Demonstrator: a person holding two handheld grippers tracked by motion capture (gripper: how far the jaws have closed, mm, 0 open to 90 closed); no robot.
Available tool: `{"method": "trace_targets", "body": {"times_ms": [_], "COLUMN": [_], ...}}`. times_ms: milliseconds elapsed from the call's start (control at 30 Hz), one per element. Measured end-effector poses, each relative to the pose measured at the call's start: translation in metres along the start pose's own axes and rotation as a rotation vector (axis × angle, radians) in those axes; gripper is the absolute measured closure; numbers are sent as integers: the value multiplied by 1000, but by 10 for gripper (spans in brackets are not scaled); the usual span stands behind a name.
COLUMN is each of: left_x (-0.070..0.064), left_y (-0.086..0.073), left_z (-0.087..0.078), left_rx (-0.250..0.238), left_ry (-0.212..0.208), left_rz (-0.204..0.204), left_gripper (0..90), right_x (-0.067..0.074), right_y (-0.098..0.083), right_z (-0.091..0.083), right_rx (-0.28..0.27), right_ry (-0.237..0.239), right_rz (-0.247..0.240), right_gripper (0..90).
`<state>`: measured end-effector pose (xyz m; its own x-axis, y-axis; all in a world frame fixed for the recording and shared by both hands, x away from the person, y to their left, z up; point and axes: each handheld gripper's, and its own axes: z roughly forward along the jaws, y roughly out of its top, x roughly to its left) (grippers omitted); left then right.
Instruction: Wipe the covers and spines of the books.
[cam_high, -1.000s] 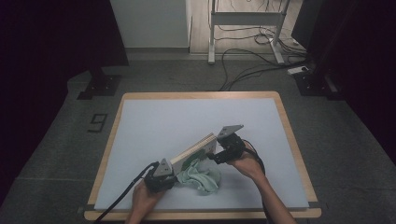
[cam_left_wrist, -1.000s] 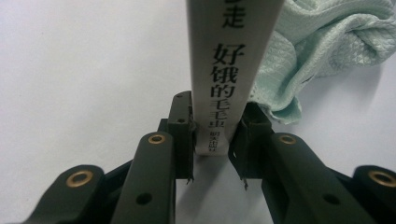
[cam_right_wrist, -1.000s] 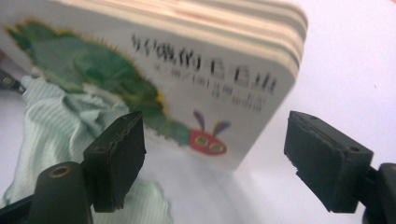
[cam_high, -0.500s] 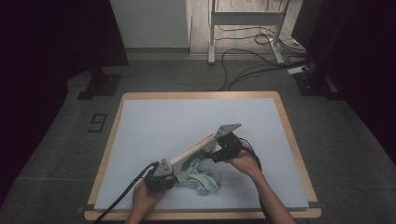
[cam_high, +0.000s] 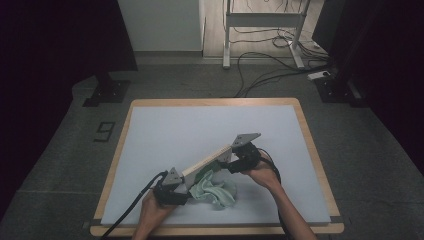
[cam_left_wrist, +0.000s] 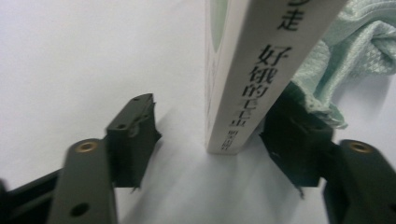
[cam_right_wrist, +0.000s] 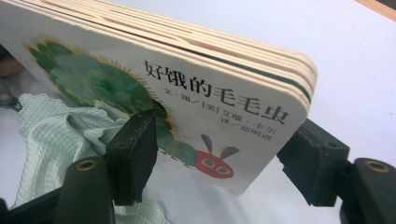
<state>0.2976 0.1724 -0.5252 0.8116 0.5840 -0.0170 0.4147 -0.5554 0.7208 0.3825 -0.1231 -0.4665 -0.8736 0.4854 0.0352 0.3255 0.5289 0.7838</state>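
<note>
A stiff, thick board book (cam_high: 206, 164) is being straddled, ungripped, by the spread, just-opened left gripper (cam_left_wrist: 205, 140) and closing right gripper (cam_right_wrist: 219, 154); its edges suit gripping.

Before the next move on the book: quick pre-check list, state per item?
1. Left gripper off the book: ok, its jaws have just been opening; the spine end stands between them, with a gap at one pad.
2. Right gripper gripping the book: not ok, its jaws have just been closing, yet one pad stands visibly apart from the edge.
3. Book supported: cannot tell; in the high view it stands on edge between both grippers.
4. Cloth clear of the jaws: not ok, it bunches against one left pad.
5. Table space ahead: ok.
</note>
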Motion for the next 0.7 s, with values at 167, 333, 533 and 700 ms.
{"method": "trace_targets", "body": {"times_ms": [167,333,533,700], "left_x": [4,-3,-22,-39], "left_y": [-7,-11,-9,-3], "left_z": [-9,-22,-35,-48], "left_rx": [21,-7,-4,-18], "left_ry": [13,1,-12,-48], "left_rz": [-31,-50,-36,-13], "left_gripper": [189,131,26,59], "right_x": [0,1,2,2], "right_y": [0,-1,-1,0], "right_z": [-1,-1,-1,0], "right_rx": [0,3,3,3], "right_ry": [0,-2,-6,-6], "right_rz": [-1,-1,-4,-1], "right_gripper": [303,301,289,283]}}
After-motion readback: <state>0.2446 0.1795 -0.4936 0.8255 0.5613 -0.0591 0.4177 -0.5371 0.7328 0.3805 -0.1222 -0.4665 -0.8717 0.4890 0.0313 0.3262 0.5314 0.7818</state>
